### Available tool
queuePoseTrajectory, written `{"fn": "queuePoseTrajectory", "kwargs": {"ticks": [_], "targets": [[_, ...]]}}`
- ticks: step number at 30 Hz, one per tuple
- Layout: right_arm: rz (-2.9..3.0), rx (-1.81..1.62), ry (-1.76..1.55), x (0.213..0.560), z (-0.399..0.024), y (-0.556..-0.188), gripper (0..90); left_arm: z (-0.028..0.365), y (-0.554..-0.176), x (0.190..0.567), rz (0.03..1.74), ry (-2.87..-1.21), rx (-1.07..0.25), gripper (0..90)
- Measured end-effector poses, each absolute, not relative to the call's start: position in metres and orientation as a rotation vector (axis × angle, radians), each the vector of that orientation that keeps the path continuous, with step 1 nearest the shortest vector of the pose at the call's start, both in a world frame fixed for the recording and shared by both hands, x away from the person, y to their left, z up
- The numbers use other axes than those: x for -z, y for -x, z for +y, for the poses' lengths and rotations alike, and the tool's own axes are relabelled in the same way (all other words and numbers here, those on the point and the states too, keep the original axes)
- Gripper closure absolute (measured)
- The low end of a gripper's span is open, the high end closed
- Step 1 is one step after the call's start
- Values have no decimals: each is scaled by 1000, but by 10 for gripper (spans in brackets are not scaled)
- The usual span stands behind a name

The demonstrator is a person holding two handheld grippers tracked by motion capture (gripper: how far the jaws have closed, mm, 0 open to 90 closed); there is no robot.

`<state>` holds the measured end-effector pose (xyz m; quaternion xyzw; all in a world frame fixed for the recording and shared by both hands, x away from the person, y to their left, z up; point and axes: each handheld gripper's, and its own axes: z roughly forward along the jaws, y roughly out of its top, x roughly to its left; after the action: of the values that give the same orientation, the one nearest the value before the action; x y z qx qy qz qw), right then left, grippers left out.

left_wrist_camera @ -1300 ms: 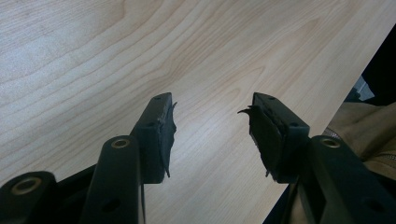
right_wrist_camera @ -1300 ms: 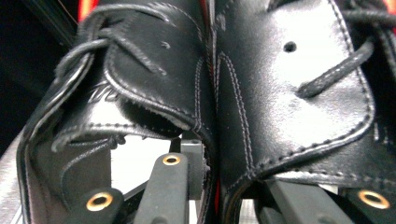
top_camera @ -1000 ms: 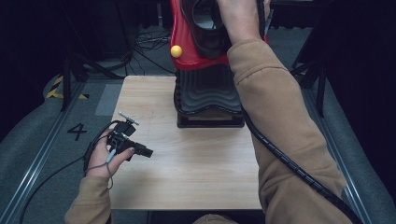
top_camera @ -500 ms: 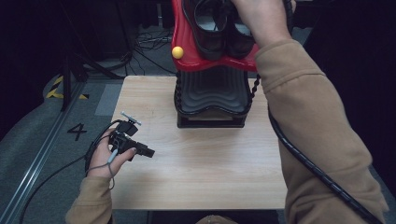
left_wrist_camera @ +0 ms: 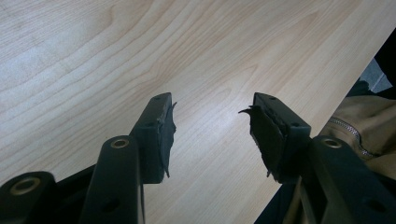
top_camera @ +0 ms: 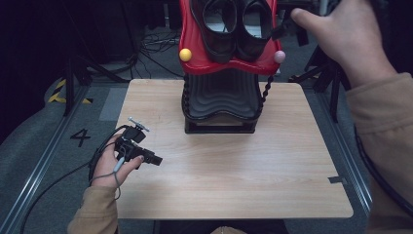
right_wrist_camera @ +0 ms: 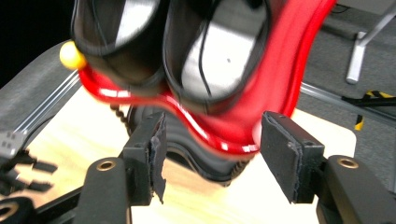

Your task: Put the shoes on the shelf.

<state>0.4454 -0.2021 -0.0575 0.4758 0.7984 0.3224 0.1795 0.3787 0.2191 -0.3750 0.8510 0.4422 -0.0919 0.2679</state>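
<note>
**Right claw spread wide beside the shoe tray**

The right claw [right_wrist_camera: 212,156] is being held wide apart, its jaws having just been opening, and nothing is being gripped between them. In the right gripper view the red tray [right_wrist_camera: 261,116] is being framed just beyond the pads, apart from them, with the pair of black shoes [right_wrist_camera: 173,42] lying in it side by side. In the high view the right hand [top_camera: 348,34] is being held up near the tray's right edge, beside a pink ball [top_camera: 279,56]; a yellow ball [top_camera: 185,54] is sitting at the left edge. The tray is being carried on a black ribbed stand [top_camera: 221,100] at the back of the bench [top_camera: 234,175]. The left claw [left_wrist_camera: 212,135] is being rested open over bare bench wood, holding nothing.
</note>
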Motion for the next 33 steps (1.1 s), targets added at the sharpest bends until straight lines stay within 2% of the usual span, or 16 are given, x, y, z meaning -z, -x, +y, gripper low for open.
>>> {"fn": "queuePoseTrajectory", "kwargs": {"ticks": [11, 18, 33], "targets": [[2326, -891, -1281, 82, -259, -418, 393, 220, -372, 370, 1213, -2290, 217, 495], [2376, -885, -1242, 107, -277, -412, 388, 223, -366, 368, 1226, -2292, 204, 496], [2557, -801, -1116, 205, -284, -404, 371, 228, -341, 373, 1276, -2296, 189, 495]]}}
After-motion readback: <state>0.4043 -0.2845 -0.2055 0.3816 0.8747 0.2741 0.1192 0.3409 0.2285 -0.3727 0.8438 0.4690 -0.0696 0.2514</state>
